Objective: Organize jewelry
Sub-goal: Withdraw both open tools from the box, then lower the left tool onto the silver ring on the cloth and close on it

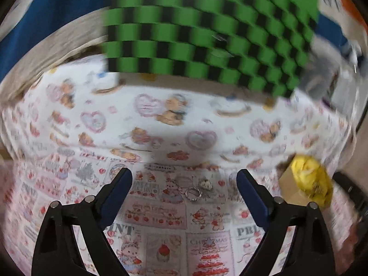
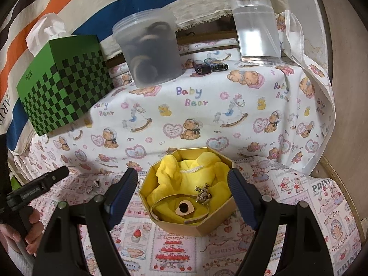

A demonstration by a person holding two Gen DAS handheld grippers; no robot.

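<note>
In the left wrist view, a silver ring (image 1: 193, 194) and a small pale charm (image 1: 205, 182) lie on the printed cloth. They sit just beyond my left gripper (image 1: 184, 181), which is open and holds nothing. An octagonal gold box (image 2: 202, 226) lined with yellow cloth (image 2: 170, 168) holds a metal jewelry cluster (image 2: 202, 194) and a band with a wooden heart piece (image 2: 184, 208). My right gripper (image 2: 182, 179) has its pads against the box's two sides. In the right wrist view, the charm (image 2: 95, 184) lies just ahead of one of the left gripper's fingers (image 2: 55, 176).
A green checkered tissue box (image 2: 64, 87) stands at the back left. Beside it are a translucent tub (image 2: 151, 48), two small dark lighters (image 2: 210, 65) and a clear bottle (image 2: 255, 23). The table's round edge (image 2: 340, 184) is close on the right. A person's hand (image 2: 27, 230) holds the left gripper.
</note>
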